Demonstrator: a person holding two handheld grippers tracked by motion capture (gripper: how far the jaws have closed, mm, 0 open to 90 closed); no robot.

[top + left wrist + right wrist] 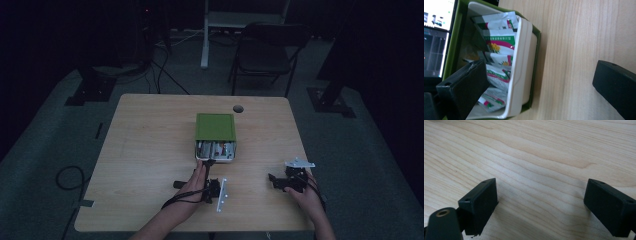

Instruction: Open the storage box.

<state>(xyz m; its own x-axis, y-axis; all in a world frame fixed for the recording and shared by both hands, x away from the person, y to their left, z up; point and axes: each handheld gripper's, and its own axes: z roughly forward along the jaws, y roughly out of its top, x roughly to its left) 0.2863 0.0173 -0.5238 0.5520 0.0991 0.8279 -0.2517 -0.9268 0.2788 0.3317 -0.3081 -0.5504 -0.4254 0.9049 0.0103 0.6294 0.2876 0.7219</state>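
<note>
Green sleeve box (pixel 215 126) mid-table toward the far side, white inner tray (pixel 517 82) slid out nearward, packed with white-green-pink sachets (pixel 499 47); left gripper (pixel 210 162) spread wide at tray's mouth, right gripper (pixel 274 181) likewise agape, near-right, gripping nothing.

high view: dim, underexposed — room beyond the table (pixel 150 130) nearly black, grainy, soft detail | left gripper view: bright, even light, packets (pixel 499 50) readable, near jaw slightly blurred | right gripper view: bright, sharp wood grain — soft shadows under both jaws, no glare
</note>
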